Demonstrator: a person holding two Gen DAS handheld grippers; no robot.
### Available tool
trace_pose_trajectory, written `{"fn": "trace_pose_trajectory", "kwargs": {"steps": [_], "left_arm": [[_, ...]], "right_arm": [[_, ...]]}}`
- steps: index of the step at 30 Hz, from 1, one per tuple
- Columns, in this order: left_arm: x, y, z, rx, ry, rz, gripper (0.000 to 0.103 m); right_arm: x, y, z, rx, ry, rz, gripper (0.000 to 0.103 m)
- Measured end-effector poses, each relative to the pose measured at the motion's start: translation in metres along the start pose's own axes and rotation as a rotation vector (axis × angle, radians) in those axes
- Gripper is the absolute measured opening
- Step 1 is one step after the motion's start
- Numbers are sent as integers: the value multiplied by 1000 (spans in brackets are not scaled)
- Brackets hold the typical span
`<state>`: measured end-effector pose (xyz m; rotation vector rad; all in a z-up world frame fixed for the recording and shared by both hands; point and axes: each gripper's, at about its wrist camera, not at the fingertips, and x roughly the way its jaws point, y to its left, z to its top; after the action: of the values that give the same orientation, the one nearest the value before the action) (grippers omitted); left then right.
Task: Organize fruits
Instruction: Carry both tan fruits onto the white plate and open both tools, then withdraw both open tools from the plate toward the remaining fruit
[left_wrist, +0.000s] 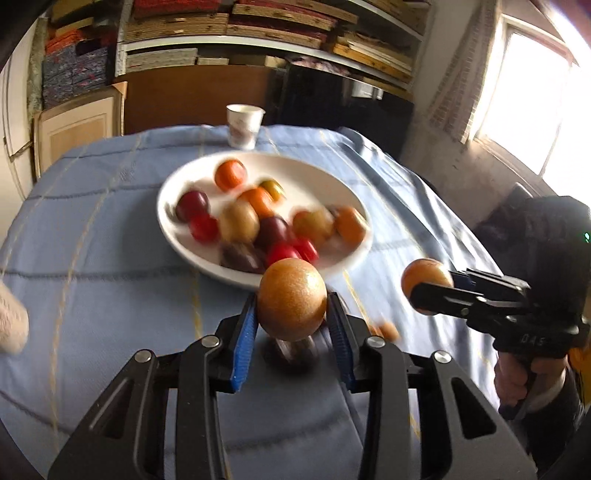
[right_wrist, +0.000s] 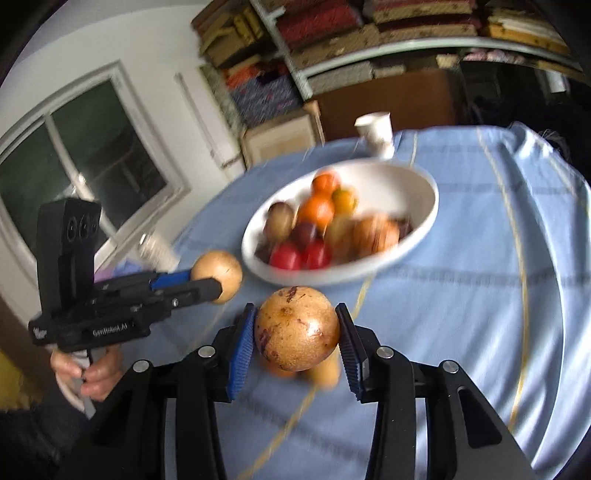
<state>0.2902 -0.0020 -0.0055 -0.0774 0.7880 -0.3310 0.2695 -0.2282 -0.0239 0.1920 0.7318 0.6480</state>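
In the left wrist view my left gripper (left_wrist: 291, 306) is shut on a golden-brown round fruit (left_wrist: 291, 288), held above the blue cloth just in front of the white bowl (left_wrist: 173, 236). The bowl holds several orange, red, dark purple and tan fruits. To the right, my right gripper (left_wrist: 424, 286) grips a second brown fruit (left_wrist: 423, 271). The right wrist view shows the right gripper (right_wrist: 295, 314) shut on a spotted golden-brown fruit (right_wrist: 297, 332) near the bowl (right_wrist: 424, 214). At the left of that view the left gripper (right_wrist: 212, 278) carries its tan fruit (right_wrist: 218, 266).
A paper cup (left_wrist: 243, 125) stands behind the bowl at the table's far edge. Small orange fruits (left_wrist: 386, 328) and a dark fruit (left_wrist: 288, 352) lie on the blue striped cloth (left_wrist: 110, 258) under the grippers. Shelves of stacked mats fill the back wall. A hand (right_wrist: 92, 373) holds the left gripper's handle.
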Motion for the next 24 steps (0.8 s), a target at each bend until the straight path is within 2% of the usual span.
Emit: {"fn": "trace_pose_trajectory", "kwargs": {"steps": [3, 8, 11, 12, 13, 14, 15, 17, 20, 24], "left_arm": [[15, 12, 23, -29, -13, 17, 36], [42, 24, 62, -73, -52, 70, 36], [52, 27, 74, -88, -66, 82, 37], [54, 29, 74, -103, -65, 76, 49], [53, 30, 75, -121, -63, 63, 71], [49, 30, 74, -130, -72, 61, 78], [43, 29, 73, -130, -88, 68, 82], [27, 24, 73, -113, -106, 87, 84], [-2, 19, 59, -110, -143, 107, 97], [-20, 23, 21, -126, -141, 173, 97]], "right_arm": [[19, -4, 24, 15, -32, -13, 43], [53, -9, 54, 7, -76, -84, 43], [66, -16, 64, 22, -88, -94, 48], [66, -18, 64, 26, -88, -86, 60], [63, -18, 63, 27, -90, -80, 63], [57, -17, 61, 19, -100, -74, 63], [50, -14, 60, -3, -106, -67, 63], [40, -9, 58, -32, -109, -68, 63], [25, -2, 45, -53, -97, -57, 63], [18, 11, 12, -115, -50, -69, 63]]}}
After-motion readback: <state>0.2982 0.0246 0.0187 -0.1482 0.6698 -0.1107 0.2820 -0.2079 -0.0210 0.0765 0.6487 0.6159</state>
